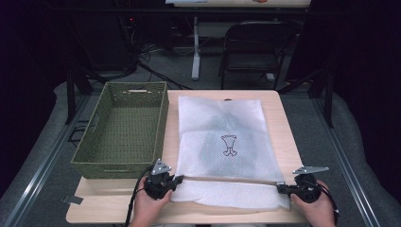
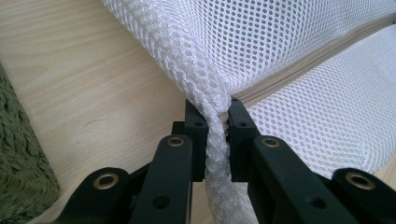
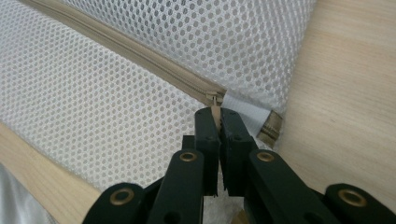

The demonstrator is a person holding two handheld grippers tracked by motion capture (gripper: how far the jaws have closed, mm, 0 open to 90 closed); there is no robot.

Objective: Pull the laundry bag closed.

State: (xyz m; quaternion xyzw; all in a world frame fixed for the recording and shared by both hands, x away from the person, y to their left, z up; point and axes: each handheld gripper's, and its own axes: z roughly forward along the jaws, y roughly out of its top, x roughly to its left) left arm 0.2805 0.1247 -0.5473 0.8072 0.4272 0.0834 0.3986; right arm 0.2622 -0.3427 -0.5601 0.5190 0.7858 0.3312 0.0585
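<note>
On the pale wooden table [image 1: 283,137], beside a green woven basket [image 1: 124,127], lies a flat white honeycomb-mesh zip bag [image 1: 222,142] (beige zipper [image 3: 140,53] across its near end). Left gripper [image 2: 215,122] pinches bunched mesh at its corner; right gripper [image 3: 215,120], held level, clamps the zipper pull [image 3: 215,103].

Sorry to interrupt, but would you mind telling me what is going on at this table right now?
A person is working the zipper of a white mesh bag lying on the table, using two hand-held grippers. The left gripper is clamped on the bag's bunched left edge. The right gripper pinches the zipper pull at the right end of the zipper. A green woven basket sits at the left.
</note>
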